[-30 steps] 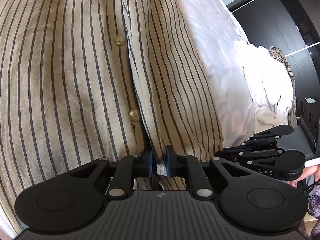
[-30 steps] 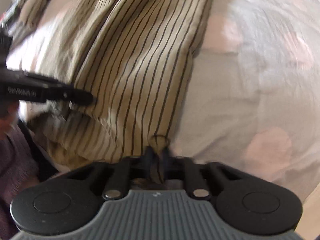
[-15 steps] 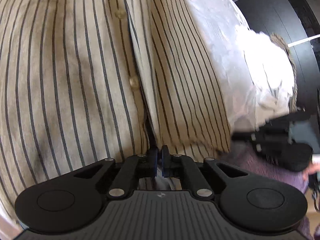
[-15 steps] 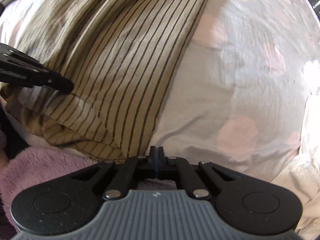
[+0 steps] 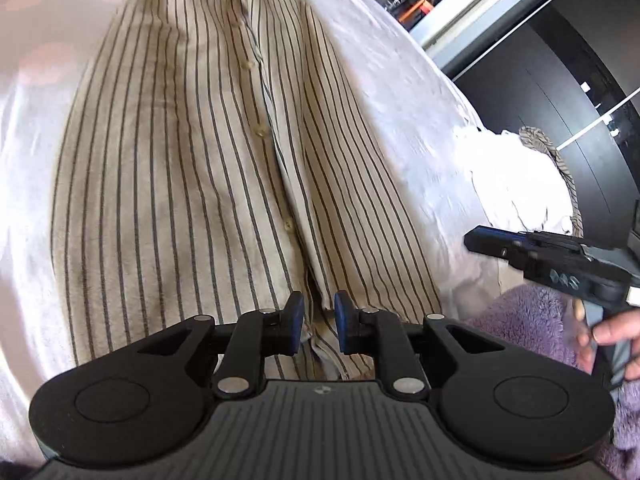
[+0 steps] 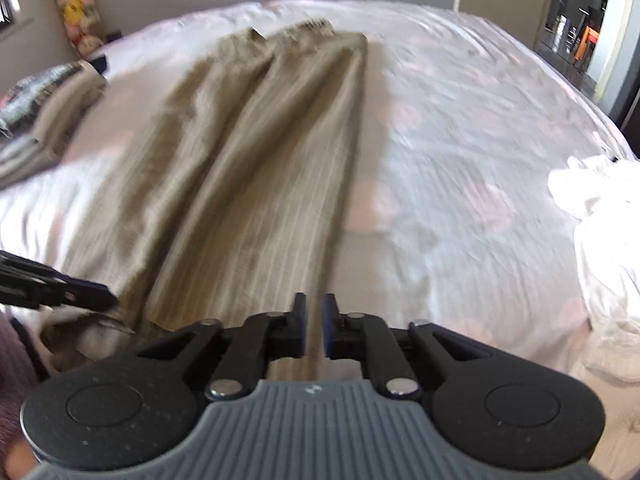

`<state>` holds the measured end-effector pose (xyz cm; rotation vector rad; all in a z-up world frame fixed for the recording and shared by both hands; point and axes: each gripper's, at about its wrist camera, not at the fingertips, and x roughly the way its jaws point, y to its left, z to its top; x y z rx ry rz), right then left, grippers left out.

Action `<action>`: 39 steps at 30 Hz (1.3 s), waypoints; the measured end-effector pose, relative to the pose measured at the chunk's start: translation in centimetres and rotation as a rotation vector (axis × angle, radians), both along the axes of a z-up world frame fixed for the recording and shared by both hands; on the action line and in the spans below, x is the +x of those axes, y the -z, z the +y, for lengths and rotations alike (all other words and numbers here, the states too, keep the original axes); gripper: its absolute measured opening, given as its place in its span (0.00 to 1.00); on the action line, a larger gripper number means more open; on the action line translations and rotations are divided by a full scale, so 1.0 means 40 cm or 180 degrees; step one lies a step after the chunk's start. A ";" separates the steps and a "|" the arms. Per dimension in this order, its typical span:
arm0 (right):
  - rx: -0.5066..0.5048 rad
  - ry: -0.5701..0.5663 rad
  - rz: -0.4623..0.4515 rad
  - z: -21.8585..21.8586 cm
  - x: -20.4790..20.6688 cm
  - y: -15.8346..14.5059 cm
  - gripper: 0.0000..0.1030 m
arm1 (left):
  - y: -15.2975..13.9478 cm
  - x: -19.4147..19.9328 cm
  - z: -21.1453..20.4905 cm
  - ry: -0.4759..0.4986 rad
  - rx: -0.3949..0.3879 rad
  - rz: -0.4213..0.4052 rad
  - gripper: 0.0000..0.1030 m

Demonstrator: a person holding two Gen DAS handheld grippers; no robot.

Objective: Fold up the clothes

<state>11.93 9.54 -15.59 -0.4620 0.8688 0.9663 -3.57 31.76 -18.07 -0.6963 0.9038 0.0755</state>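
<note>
A beige shirt with dark stripes [image 5: 192, 184] lies lengthwise on the bed, button placket up and collar at the far end. In the right wrist view the shirt [image 6: 248, 168] is blurred. My left gripper [image 5: 318, 322] is open just over the near hem at the placket, with cloth lying loose under the gap. My right gripper [image 6: 314, 322] is open a narrow way above the shirt's near right corner, gripping nothing. Each gripper shows in the other's view: the right gripper [image 5: 544, 258], held by a hand [image 5: 612, 336], and the left gripper [image 6: 60, 288].
The bed sheet [image 6: 460, 140] is white with pale pink spots. A crumpled white garment [image 5: 516, 184] lies at the bed's right edge, also seen as a white garment [image 6: 600, 240]. Folded clothes [image 6: 44, 120] sit at the far left. A purple fluffy sleeve [image 5: 532, 324] is near.
Both grippers were shut on the shirt's near hem and have opened and let it go. They have pulled back, so the whole shirt now shows laid out on the bed.
</note>
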 end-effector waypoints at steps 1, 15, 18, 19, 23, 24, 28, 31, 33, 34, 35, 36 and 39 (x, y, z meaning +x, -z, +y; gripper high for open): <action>-0.0015 -0.0121 -0.0036 0.021 -0.022 0.008 0.39 | 0.002 0.004 -0.001 -0.0017 0.0021 -0.0012 0.13; -0.0272 -0.1019 -0.0307 0.199 -0.152 0.147 0.22 | 0.072 0.063 -0.002 -0.0008 0.0043 0.0400 0.18; -0.0333 -0.0991 -0.0296 0.201 -0.146 0.165 0.02 | 0.084 0.070 -0.002 -0.0017 0.0024 0.0447 0.18; -0.0349 -0.0994 -0.0318 0.201 -0.147 0.168 0.01 | 0.088 0.073 -0.002 -0.0021 0.0018 0.0463 0.18; -0.0312 -0.1004 -0.0294 0.183 -0.154 0.160 0.00 | 0.091 0.060 0.004 -0.0069 -0.0019 0.0445 0.14; -0.0306 -0.1009 -0.0260 0.176 -0.155 0.156 0.00 | 0.091 0.055 0.006 -0.0084 -0.0029 0.0433 0.14; -0.0398 -0.1034 -0.0327 0.157 -0.171 0.152 0.00 | 0.082 0.046 0.003 -0.0075 0.0003 0.0408 0.14; -0.0474 -0.1159 -0.0361 0.154 -0.192 0.154 0.00 | 0.076 0.044 0.002 -0.0053 0.0011 0.0374 0.14; -0.0537 -0.1250 -0.0321 0.155 -0.199 0.158 0.00 | 0.069 0.041 0.003 -0.0049 -0.0004 0.0302 0.14; -0.0576 -0.1298 -0.0284 0.156 -0.201 0.161 0.00 | 0.065 0.039 0.004 -0.0048 -0.0013 0.0265 0.14; -0.0593 -0.1327 -0.0262 0.156 -0.203 0.162 0.00 | 0.061 0.038 0.005 -0.0046 -0.0021 0.0228 0.14; -0.0603 -0.1351 -0.0244 0.156 -0.204 0.162 0.00 | 0.058 0.036 0.005 -0.0045 -0.0029 0.0191 0.14; -0.0505 -0.1179 -0.0303 0.149 -0.190 0.147 0.01 | 0.047 0.032 0.005 -0.0037 -0.0015 0.0106 0.14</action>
